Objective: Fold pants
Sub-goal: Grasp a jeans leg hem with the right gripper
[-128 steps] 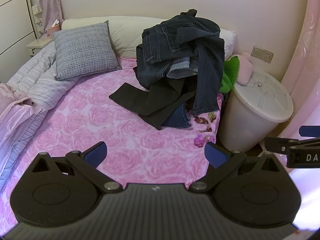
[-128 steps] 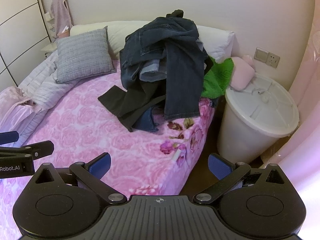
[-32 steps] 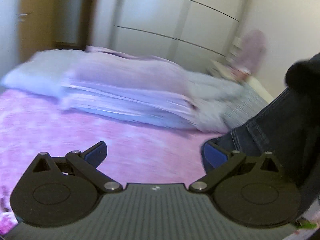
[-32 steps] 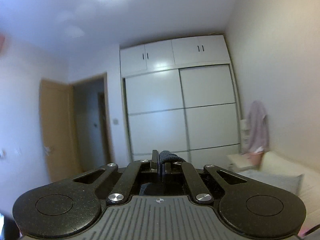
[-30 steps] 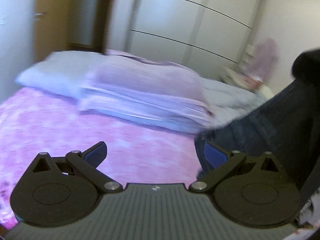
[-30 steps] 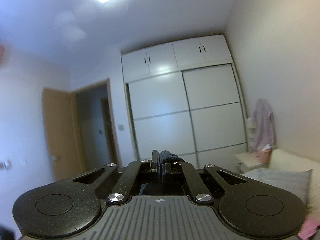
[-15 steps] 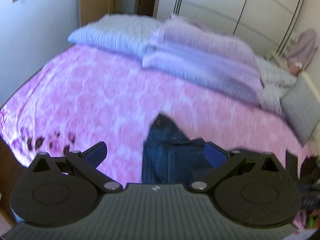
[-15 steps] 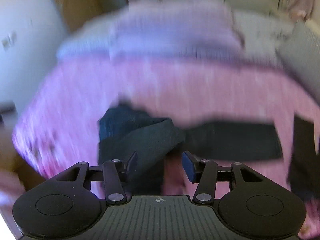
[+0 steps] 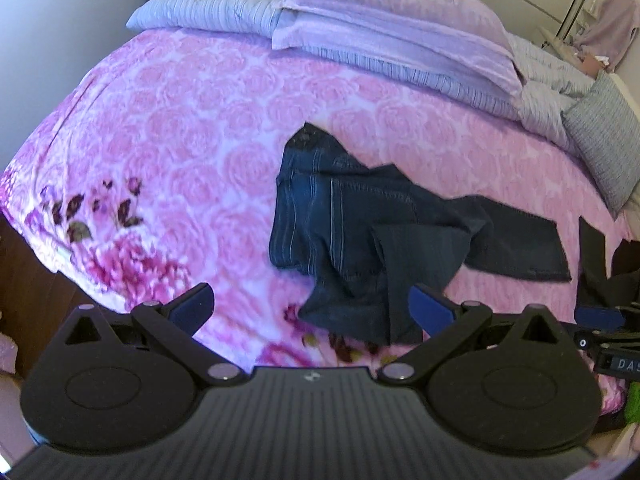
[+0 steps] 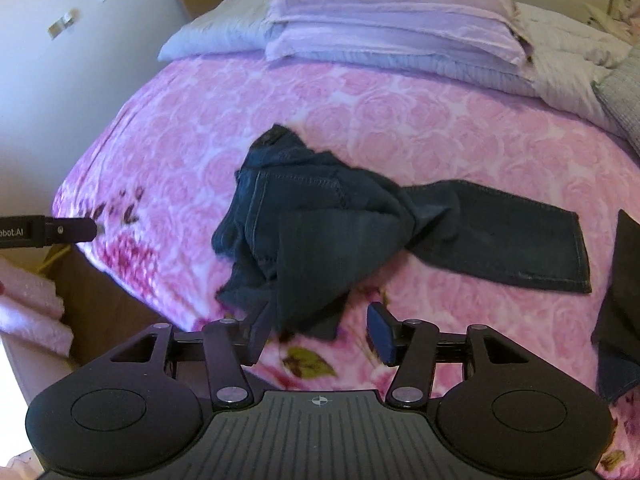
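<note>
The left gripper hung over the near edge of the bed, its blue-padded fingers spread wide with nothing between them. The right gripper was beside it, fingers parted about halfway; its jaws had just been opening, and they no longer pinched the dark cloth they had clamped a second before. A fold of denim hung just ahead of its left finger, not gripped.

The jeans lay in a crumpled heap on the pink rose-patterned bedspread, close to the near edge. The waist and pocket end pointed up and to the left in the left wrist view, and one leg ran out flat to the right, so the long axis lay roughly across the bed. Four seconds earlier they had been on the clothes pile by the headboard.

Further back lay folded lilac bedding and a grey pillow at the far right.
</note>
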`<act>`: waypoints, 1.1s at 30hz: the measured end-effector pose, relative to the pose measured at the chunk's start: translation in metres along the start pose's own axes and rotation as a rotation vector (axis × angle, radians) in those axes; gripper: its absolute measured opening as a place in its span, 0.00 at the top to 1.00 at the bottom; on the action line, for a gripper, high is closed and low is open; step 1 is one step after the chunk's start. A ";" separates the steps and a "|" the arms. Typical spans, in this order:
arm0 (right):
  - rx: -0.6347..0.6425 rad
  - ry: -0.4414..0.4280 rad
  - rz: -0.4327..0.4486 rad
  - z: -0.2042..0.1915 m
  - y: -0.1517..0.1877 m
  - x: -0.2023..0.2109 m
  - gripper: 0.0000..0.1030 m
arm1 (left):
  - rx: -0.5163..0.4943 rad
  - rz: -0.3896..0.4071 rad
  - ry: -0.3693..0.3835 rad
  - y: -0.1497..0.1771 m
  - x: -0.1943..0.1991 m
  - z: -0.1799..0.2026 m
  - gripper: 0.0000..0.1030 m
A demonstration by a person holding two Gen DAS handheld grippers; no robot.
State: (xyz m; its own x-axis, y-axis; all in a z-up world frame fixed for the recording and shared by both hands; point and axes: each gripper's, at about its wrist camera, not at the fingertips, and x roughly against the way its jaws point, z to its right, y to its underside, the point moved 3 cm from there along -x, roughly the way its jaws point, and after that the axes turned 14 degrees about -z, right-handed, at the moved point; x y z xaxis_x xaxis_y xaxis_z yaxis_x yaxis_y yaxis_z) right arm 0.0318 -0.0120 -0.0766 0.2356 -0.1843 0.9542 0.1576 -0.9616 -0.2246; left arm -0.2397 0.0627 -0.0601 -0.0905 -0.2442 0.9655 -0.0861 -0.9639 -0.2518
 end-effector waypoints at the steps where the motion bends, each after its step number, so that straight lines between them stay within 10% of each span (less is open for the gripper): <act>1: 0.015 0.000 -0.006 0.000 0.004 -0.001 0.51 | 0.006 -0.005 -0.007 0.005 -0.001 0.002 0.01; 18: 0.193 -0.003 -0.007 -0.014 0.020 -0.003 0.51 | 0.082 -0.025 -0.039 0.052 0.010 0.011 0.01; 33: 0.094 0.050 0.000 -0.048 -0.045 -0.045 0.51 | -0.015 -0.114 -0.005 -0.015 -0.045 -0.058 0.01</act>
State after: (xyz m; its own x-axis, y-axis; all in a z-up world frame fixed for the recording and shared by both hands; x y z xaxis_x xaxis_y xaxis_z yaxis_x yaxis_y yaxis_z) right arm -0.0322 0.0293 -0.0998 0.1879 -0.1968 0.9623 0.2478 -0.9385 -0.2403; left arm -0.2917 0.0941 -0.1032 -0.0743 -0.1341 0.9882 -0.1107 -0.9837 -0.1418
